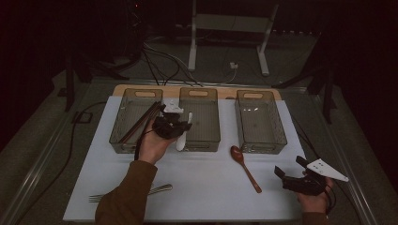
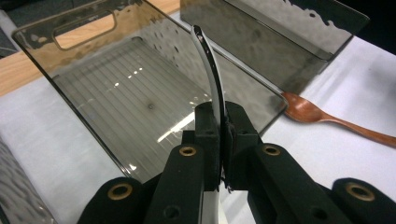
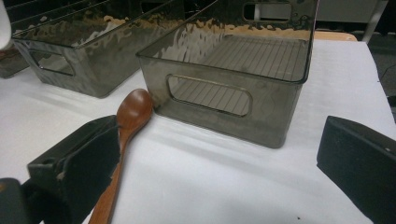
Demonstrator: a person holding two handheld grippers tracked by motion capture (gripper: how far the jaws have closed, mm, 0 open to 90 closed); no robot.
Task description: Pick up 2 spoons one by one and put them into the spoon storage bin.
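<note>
Over the middle bin, the left gripper clamped a white spoon edge-on, its long axis running away from the jaws. The right gripper stood wide open, holding nothing.

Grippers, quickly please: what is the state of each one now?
Left gripper: closed on a white spoon, over the middle bin.
Right gripper: open, holding nothing, beside the wooden spoon.

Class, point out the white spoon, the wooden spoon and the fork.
white spoon (image 1: 182, 140), high view, on its lower end.
wooden spoon (image 1: 236, 153), high view, on its bowl.
fork (image 1: 159, 189), high view, on its handle.
</note>
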